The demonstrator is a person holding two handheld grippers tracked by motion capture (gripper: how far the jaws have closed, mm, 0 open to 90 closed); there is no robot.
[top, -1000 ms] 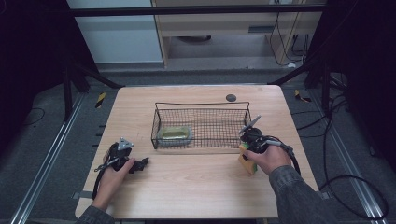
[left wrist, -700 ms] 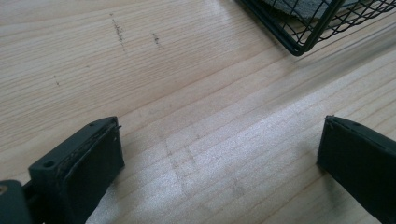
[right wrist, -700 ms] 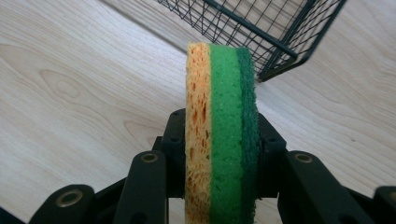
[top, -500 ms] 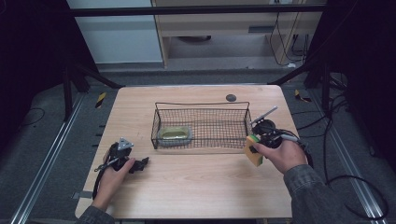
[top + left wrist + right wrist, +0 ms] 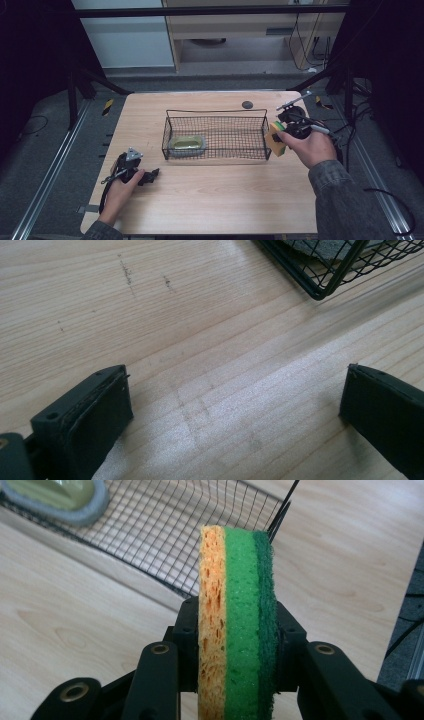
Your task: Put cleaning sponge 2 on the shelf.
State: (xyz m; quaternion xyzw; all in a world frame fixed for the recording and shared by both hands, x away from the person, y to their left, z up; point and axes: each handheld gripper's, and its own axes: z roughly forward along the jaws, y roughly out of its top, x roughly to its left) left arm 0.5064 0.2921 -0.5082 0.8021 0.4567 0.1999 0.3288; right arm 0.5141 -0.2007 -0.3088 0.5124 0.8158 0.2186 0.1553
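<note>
Since a moment ago, the right claw (image 5: pixel 278 139) has lifted the soft sponge (image 5: pixel 236 620) (orange, light green, dark green layers) off the desk (image 5: pixel 225 200); it squeezes it beside the black wire basket (image 5: pixel 215 135). Left claw (image 5: pixel 235 410) gapes wide.

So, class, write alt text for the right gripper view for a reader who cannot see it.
A sponge with orange, light green and dark green layers stands on edge, clamped between the right gripper's black fingers above a pale wooden table. Behind it is a black wire basket holding a grey-rimmed green item.
</note>
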